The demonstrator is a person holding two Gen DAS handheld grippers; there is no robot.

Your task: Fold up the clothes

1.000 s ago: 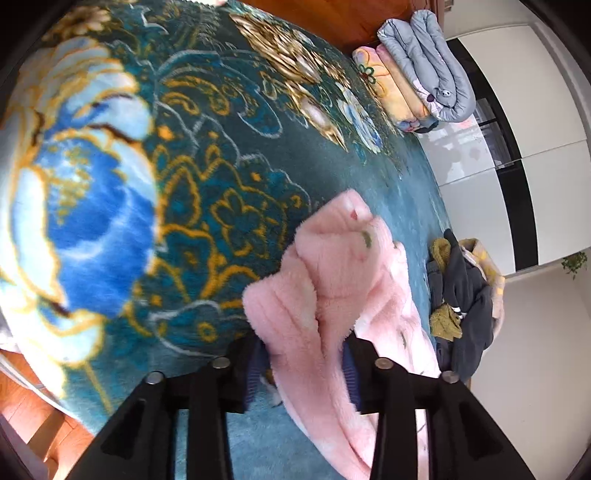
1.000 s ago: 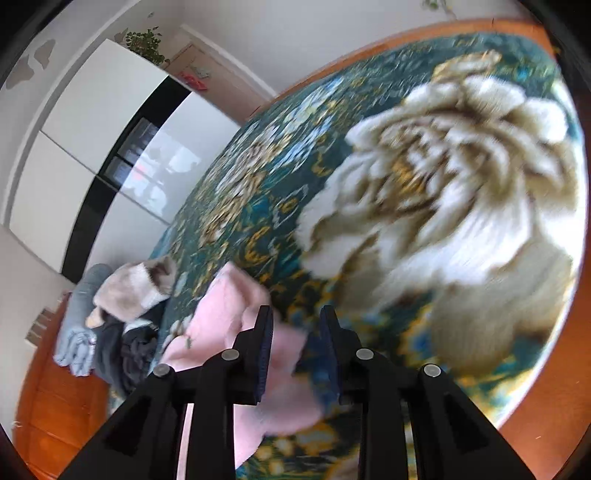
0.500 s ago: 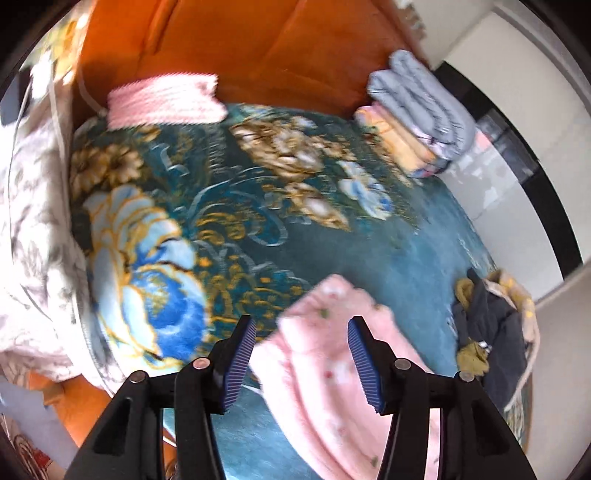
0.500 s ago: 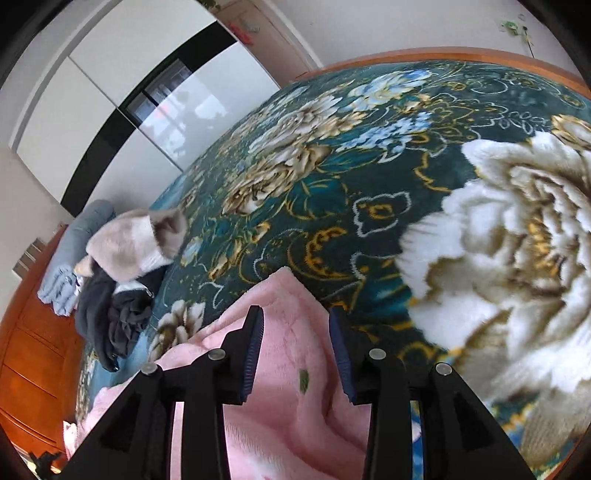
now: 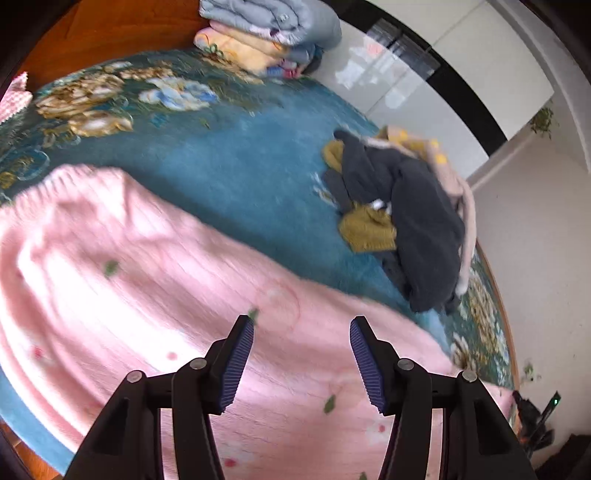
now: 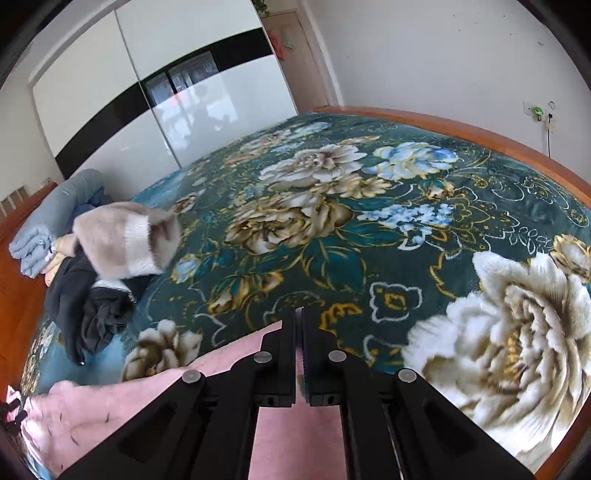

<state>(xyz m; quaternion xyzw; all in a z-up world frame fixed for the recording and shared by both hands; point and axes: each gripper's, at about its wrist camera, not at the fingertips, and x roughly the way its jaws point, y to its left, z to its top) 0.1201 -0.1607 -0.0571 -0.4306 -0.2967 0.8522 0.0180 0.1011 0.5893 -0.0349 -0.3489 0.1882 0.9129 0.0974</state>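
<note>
A fluffy pink garment [image 5: 155,295] with small flower prints lies spread across the teal floral blanket [image 5: 236,162] on the bed. My left gripper [image 5: 301,358] hovers over its middle, open, and its blue pads [image 5: 236,363] hold nothing between them. In the right wrist view the same pink garment [image 6: 110,402] fills the lower left, partly hidden under the gripper's body. My right gripper [image 6: 298,332] is shut, its fingers pressed together with nothing seen between them. Its tips sit at the garment's far edge, over the floral blanket [image 6: 332,229].
A loose pile of dark, mustard and beige clothes [image 5: 402,218] lies beyond the garment; the pile [image 6: 107,269] is at the left in the right wrist view. Folded quilts [image 5: 266,29] are stacked by the wooden headboard. A white wardrobe [image 6: 155,85] and the bed's wooden rim [image 6: 480,136] border the blanket.
The left gripper let go of the bunched pink garment, opened and swung back over it; the garment now lies spread. The right gripper's jaws went from open to shut as it rose.
</note>
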